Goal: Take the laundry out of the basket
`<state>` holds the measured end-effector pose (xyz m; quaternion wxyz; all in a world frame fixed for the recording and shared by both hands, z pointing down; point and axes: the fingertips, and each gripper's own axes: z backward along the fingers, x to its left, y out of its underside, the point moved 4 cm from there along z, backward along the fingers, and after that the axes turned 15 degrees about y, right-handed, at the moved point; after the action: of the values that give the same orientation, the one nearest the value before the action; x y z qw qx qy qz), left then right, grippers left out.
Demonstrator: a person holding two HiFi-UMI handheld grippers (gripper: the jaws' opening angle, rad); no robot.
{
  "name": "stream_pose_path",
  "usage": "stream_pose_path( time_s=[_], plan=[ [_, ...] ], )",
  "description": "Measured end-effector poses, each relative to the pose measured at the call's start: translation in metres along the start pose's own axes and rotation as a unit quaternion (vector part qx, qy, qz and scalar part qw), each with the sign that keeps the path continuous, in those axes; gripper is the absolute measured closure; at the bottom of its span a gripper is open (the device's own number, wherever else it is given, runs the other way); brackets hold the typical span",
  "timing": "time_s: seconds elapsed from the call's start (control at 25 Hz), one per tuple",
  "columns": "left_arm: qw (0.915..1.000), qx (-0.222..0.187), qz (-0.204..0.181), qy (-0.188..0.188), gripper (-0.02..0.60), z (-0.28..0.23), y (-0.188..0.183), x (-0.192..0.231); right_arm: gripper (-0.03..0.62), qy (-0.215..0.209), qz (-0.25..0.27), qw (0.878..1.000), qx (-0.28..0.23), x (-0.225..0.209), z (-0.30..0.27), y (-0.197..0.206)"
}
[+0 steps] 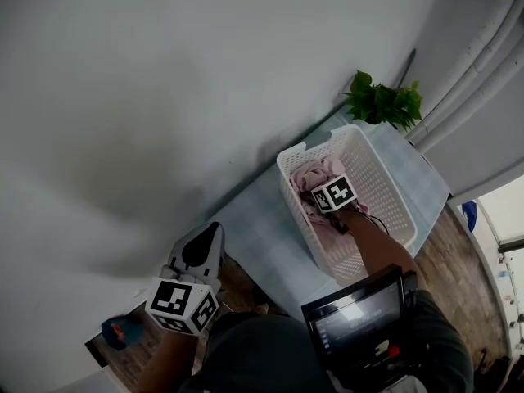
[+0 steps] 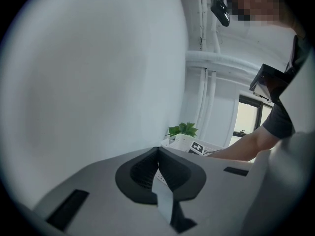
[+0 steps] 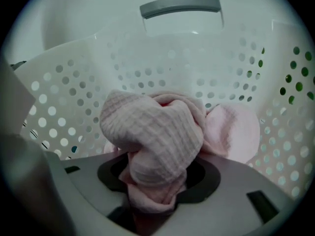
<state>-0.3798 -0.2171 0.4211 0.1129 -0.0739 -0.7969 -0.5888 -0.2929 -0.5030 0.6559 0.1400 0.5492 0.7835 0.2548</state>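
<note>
A white perforated laundry basket (image 1: 284, 169) stands on a pale blue table (image 1: 254, 219). Pink laundry (image 1: 315, 174) lies bunched in its far-left end. My right gripper (image 3: 155, 181) reaches down inside the basket, and its marker cube (image 1: 334, 193) shows above the clothes. Its jaws are shut on a wad of pink waffle-weave cloth (image 3: 152, 136), which bulges up between them; more pink fabric (image 3: 231, 132) lies behind. My left gripper (image 1: 214, 231) hovers off the table's near-left side, shut and holding nothing (image 2: 158, 163), pointing toward the basket (image 2: 179, 142).
A green potted plant (image 1: 383, 101) stands at the table's far corner, beside the basket. White pipes (image 1: 483, 64) run up the wall at right. A grey handle-shaped bar (image 3: 179, 6) shows above the basket's far rim. A small orange and blue object (image 1: 119, 332) lies on the wooden floor.
</note>
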Motion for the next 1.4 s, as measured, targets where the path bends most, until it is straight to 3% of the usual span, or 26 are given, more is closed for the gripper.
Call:
stream_pose_path(
  time_s=[0.28, 0.4, 0.52, 0.72, 0.96, 1.12, 1.28, 1.4],
  plan=[
    [0.9998, -0.014, -0.007, -0.013, 0.572, 0.016, -0.009, -0.004, 0.439, 0.014, -0.056, 0.998, -0.037, 0.004, 0.009, -0.023],
    [0.9997, -0.016, -0.005, -0.016, 0.572, 0.021, -0.006, -0.007, 0.441, 0.003, -0.058, 0.998, -0.025, 0.004, 0.006, -0.022],
    [0.9996, -0.016, -0.002, -0.022, 0.572, 0.025, -0.002, -0.006, 0.407, -0.017, -0.059, 0.998, -0.011, 0.001, 0.002, -0.023],
    [0.9996, -0.011, 0.003, -0.025, 0.572, 0.029, 0.004, -0.002, 0.410, -0.007, -0.062, 0.998, -0.007, 0.001, 0.000, -0.023],
    [0.9996, -0.007, 0.004, -0.029, 0.572, 0.032, 0.008, -0.002, 0.278, 0.015, -0.043, 0.999, 0.020, 0.002, -0.012, -0.024],
    [0.9991, 0.007, 0.019, -0.037, 0.572, 0.037, 0.022, 0.005, 0.267, 0.004, -0.043, 0.998, 0.038, 0.004, -0.023, -0.025],
    [0.9987, 0.011, 0.027, -0.042, 0.572, 0.038, 0.029, 0.009, 0.370, 0.024, -0.060, 0.998, -0.016, 0.002, -0.023, -0.031],
    [0.9987, 0.016, 0.025, -0.041, 0.572, 0.040, 0.034, 0.007, 0.410, 0.022, -0.078, 0.996, -0.043, -0.003, -0.020, -0.034]
  ],
)
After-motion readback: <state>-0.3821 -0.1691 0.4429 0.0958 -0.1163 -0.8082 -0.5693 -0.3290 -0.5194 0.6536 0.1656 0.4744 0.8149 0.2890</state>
